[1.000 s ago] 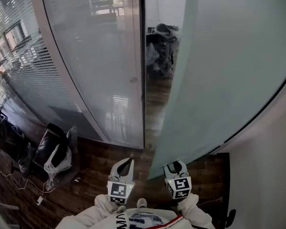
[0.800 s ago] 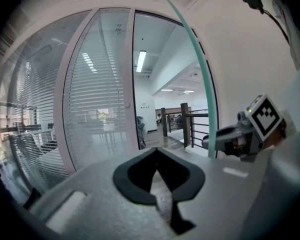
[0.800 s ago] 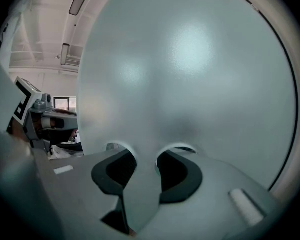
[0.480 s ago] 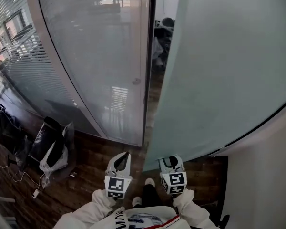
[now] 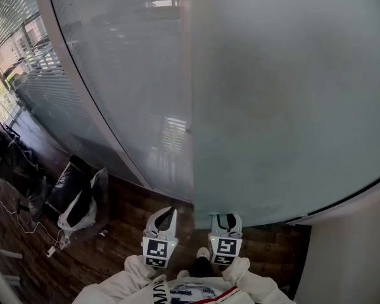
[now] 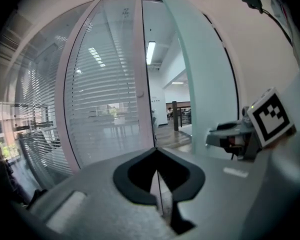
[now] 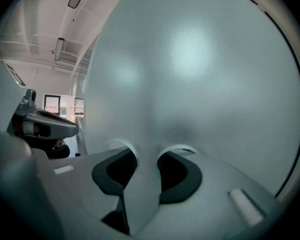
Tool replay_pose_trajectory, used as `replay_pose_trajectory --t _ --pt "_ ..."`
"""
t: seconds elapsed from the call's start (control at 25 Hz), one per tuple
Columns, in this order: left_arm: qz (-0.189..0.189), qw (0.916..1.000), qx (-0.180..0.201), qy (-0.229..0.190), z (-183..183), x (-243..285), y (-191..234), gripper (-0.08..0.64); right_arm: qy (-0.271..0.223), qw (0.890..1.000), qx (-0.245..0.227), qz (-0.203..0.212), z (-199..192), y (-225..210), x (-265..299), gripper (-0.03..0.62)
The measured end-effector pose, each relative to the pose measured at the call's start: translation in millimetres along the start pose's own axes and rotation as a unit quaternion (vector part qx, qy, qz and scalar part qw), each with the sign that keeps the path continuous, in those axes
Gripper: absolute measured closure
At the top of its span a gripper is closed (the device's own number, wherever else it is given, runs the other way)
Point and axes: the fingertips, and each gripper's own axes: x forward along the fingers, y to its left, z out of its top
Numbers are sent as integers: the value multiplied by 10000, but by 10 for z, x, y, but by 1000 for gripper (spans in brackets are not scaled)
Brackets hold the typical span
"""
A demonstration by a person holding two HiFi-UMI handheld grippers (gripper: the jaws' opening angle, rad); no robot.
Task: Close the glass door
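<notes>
Changes first: the glass door (image 5: 285, 94) has swung left. The open strip between its edge and the door frame (image 5: 185, 75), with clutter in the room beyond, is gone from the head view. The door's edge now lines up with the frame there. In the left gripper view a gap past the door's edge is still visible, with a corridor and a ceiling light behind it, so the door is not fully closed.

Both grippers have moved left with the door.

- **Right gripper** (image 5: 225, 218): at the door's bottom edge. The pane runs between its jaws with the pads against the glass on both sides, so it is gripping the door. The jaws have just tightened a little.
- **Left gripper** (image 5: 166, 212): just left of the door and clear of it. The jaw tips are together with nothing between them.
- **Glass wall** (image 5: 107, 75): has blinds and stands left of the door, beyond the frame.
- **Bags** (image 5: 79, 198): lie on the wood floor (image 5: 123, 236), well left of the door. They sit slightly lower in the picture than before (the camera shifted).

Writing: each marker cube (image 5: 156, 252) shows only black-and-white square codes. The print on the person's white top (image 5: 190, 291) is too small to read.
</notes>
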Motion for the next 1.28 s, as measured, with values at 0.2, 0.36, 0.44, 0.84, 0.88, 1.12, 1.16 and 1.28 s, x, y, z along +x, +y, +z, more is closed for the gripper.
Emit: replay_pose_trajectory --t 0.2,0.36,0.44,0.84,0.88,1.12,1.16,1.28 --pt "211 9997 14 93 54 119 118 557 -150 9995 -15 -267 68 -80 220 469" --pt "347 9993 32 131 61 222 187 557 -50 9999 -44 -123 80 -103 391 469" --pt "389 9991 30 149 46 281 207 557 -45 9999 -63 -78 92 -100 455 469" --pt "489 9988 32 37 177 591 346 557 -105 9996 -113 -236 163 -156 694 469" --pt "474 9989 39 30 191 600 349 557 -95 9996 -114 -261 164 -175 700 469" --pt "133 9999 -27 29 163 764 463 557 -201 9985 -127 -501 233 -249 806 470" --pt "45 10000 -47 51 122 814 498 557 -214 9984 -117 -505 222 -249 838 471" --pt "-293 9994 -123 109 34 992 572 557 -221 9981 -99 -574 130 -303 927 471"
